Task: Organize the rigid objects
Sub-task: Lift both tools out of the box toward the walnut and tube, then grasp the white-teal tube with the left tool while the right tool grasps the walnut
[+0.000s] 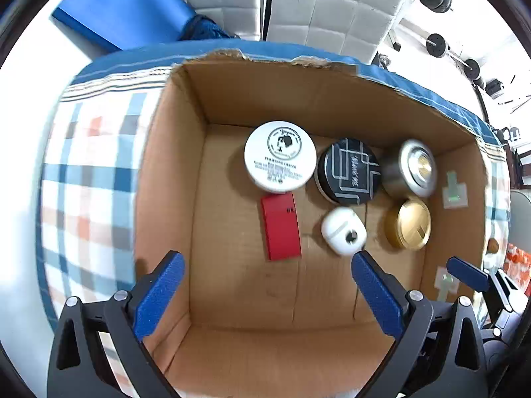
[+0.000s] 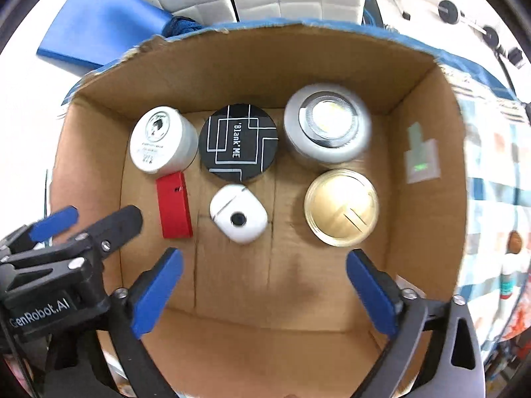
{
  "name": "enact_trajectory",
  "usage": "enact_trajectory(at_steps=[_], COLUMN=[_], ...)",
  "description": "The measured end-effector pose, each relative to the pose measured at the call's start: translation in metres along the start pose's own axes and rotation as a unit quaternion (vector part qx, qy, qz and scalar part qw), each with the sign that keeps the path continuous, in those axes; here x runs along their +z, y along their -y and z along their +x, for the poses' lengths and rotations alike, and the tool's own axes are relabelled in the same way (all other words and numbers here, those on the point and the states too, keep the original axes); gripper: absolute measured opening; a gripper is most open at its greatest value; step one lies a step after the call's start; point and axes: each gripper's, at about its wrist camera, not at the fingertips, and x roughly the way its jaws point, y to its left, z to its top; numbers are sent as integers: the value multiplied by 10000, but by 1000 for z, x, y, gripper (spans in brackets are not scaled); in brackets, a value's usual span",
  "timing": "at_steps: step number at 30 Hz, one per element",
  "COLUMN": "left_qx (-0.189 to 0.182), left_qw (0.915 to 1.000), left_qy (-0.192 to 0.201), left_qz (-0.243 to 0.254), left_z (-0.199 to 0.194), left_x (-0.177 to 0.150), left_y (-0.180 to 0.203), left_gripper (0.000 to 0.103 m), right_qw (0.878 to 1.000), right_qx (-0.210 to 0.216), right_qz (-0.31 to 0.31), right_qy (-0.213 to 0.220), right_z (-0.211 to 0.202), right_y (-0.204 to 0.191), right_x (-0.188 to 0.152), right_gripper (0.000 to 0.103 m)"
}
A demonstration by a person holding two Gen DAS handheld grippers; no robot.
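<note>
Plaid bedding (image 1: 83, 179) lay under an open cardboard box (image 2: 252, 66), with a quilted white headboard (image 1: 332, 10) and a blue cushion (image 2: 99, 23) beyond it. I had both grippers poised over the box, and neither held anything: the left gripper (image 1: 265, 295) had its blue pads spread wide and empty, and the right gripper (image 2: 262, 295) was parted the same way. Inside, along the far wall, stood a white jar (image 2: 159, 139), a black tin (image 2: 239, 142) and a silver jar (image 2: 327, 122), close together; nearer me lay a red case (image 2: 174, 209), a white earbud case (image 2: 239, 214) and a gold-lidded jar (image 2: 341, 207). I judged the box nearly arranged. My worry was crowding: the two tools sat just beside each other, so a careless reach could knock them together, or a pad could clip the earbud case and send it sliding into the red case. The smooth round lids looked likely to slip in a shallow grip.
</note>
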Motion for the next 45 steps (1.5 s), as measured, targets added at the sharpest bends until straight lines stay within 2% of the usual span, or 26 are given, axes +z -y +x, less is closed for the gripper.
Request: enact_trajectory(at_steps=[5,8,12,15,19,23,27,32,36,41,45], left_qx=[136,176,242,241,252,169,109,-134,-291,-598,-733], left_qw=[9991,9977,9954,9942,9920,9910,9885,9868,9856,9873,9880], left_qy=[395,654,925,1051,1234,1323,1490,1451,1245,641,43], left_qz=[34,16,-40,-30,31,87,255,705,1105,1327,1361], left_z=[-30,-56,-83,-95,-114,-127,-138,-125,-94,-35,17], left_x=[-32,-49,-66,-74,-83,-89,-89,-81,-75,-74,-78], left_y=[11,13,15,21,33,53,94,174,250,348,416], left_gripper=[103,103,103,103,103,103,103,103,103,103,103], right_qw=[10000,9997,9986,9975,9963,9950,9942,9937,9930,9884,9771], right_qx=[45,44,34,51,196,383,504,431,127,-258,-496], right_qz=[-53,-127,-264,-355,-381,-357,-198,240,670,1298,2017], right_qy=[40,211,456,607,740,849,929,1008,966,741,462], right_z=[-27,-50,-81,-115,-139,-159,-174,-188,-190,-176,-150], right_y=[1,-3,-9,-1,6,20,49,123,201,310,406], right_x=[-23,-46,-66,-82,-96,-107,-115,-120,-125,-139,-158], right_gripper=[103,103,103,103,103,103,103,103,103,103,103])
